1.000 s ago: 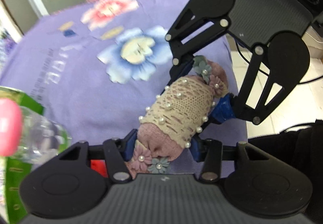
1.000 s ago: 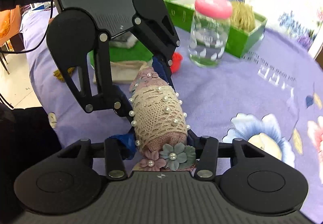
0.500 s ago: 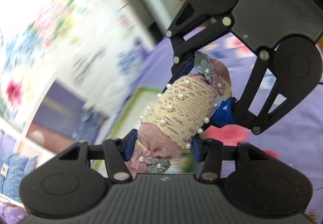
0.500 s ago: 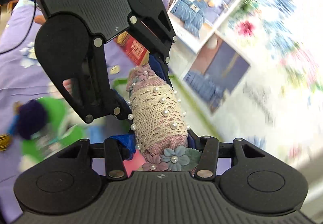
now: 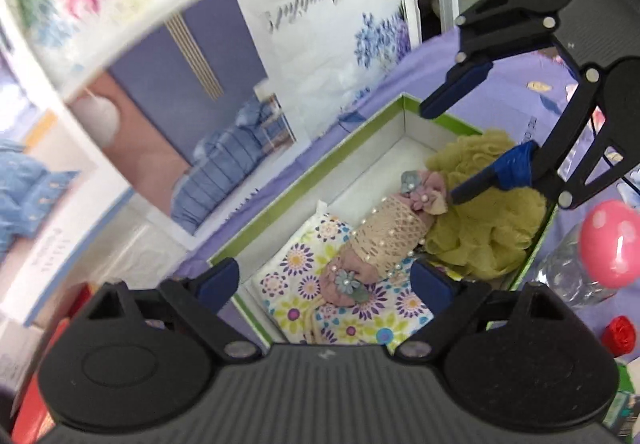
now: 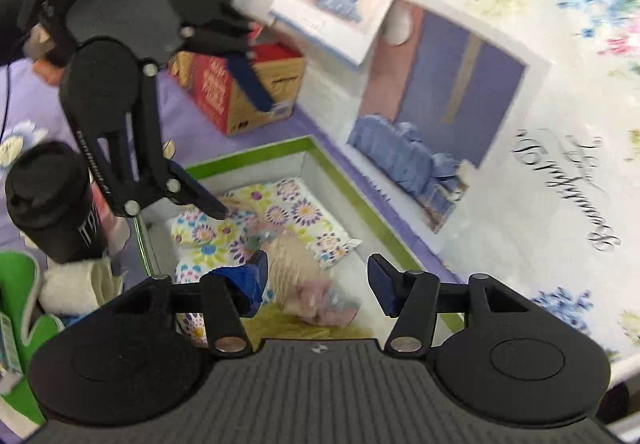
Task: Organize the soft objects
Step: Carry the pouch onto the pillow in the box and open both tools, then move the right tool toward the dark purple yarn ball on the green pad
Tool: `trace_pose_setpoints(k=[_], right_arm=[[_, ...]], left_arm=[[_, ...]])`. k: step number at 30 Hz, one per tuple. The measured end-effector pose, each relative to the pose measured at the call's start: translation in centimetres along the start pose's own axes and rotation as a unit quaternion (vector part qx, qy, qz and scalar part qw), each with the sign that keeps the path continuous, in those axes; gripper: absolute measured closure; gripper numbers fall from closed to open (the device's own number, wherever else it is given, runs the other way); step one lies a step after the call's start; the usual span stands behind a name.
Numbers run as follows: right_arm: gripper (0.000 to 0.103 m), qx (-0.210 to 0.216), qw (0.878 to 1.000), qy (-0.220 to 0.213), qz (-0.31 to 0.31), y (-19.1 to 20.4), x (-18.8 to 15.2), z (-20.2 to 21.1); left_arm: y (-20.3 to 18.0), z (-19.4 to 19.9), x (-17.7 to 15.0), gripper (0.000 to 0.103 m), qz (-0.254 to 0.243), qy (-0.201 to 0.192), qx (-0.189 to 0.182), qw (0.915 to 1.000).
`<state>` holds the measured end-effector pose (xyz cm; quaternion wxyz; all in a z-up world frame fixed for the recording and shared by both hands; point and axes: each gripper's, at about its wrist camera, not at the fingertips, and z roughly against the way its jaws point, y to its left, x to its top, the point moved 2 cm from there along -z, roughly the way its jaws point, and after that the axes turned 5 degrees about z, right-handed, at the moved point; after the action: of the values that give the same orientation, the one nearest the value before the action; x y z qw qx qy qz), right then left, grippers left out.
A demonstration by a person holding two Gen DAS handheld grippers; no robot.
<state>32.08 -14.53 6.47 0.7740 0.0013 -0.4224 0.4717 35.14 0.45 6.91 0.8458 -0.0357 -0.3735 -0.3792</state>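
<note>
Left claw (image 5: 324, 280) — fingers spread wide, released, gripping nothing, poised above the green-rimmed box (image 5: 280, 200). Right claw (image 6: 318, 278) — likewise spread and empty, above the same box from the opposite end; in the left wrist view it enters at 2 o'clock, its blue-tipped fingers (image 5: 452, 92) parted over the box.

Between the left claw's fingers, down inside the box, lies the lace-wrapped pink roll (image 5: 380, 240) with pearl beads and small fabric flowers. It rests partly on a flower-print cloth (image 5: 320, 308) and touches an olive-green mesh pouf (image 5: 488, 212) at 3 o'clock.

Outside the box, on the purple-covered counter (image 5: 432, 56): a clear jar with a pink lid (image 5: 608, 244) at 3 o'clock in the left wrist view; in the right wrist view, a black bottle (image 6: 56, 200) at 9 o'clock and a red carton (image 6: 236, 92) at 11 o'clock.
</note>
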Motion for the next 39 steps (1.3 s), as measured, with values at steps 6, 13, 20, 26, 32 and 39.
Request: trace_pose_setpoints(k=[6,13,20,26,32,39], right_arm=[[0.062,-0.039,0.999,-0.016,-0.009,2.8,0.8,6.7],[0.06,-0.114,0.989,-0.055,-0.079,8.4,0.0,15.5],[0.059,-0.189,0.965,-0.067,-0.168,14.6,-2.9,19.2],[0.059,-0.221,0.946,-0.058,-0.23,19.1,-5.8,18.0],[0.059,-0.248,0.911,-0.036,-0.329,22.1,-9.3,14.8],[0.058,-0.183,0.9,-0.035,-0.394,24.4,-13.1,12.6]], left_arm=[[-4.5,7.0,-0.4,0.011,0.016,-0.047,0.097,0.994],[-11.9,15.7,-3.9,0.0,0.044,-0.114,0.199,0.9723],[-17.0,19.7,-8.1,0.0,0.11,-0.114,0.206,0.9657],[-18.7,19.7,-12.1,0.0,0.195,-0.095,0.205,0.9543],[-18.9,17.4,-16.0,0.0,0.284,-0.055,0.222,0.9312],[-17.2,17.1,-23.5,0.0,0.349,-0.01,0.228,0.9089]])
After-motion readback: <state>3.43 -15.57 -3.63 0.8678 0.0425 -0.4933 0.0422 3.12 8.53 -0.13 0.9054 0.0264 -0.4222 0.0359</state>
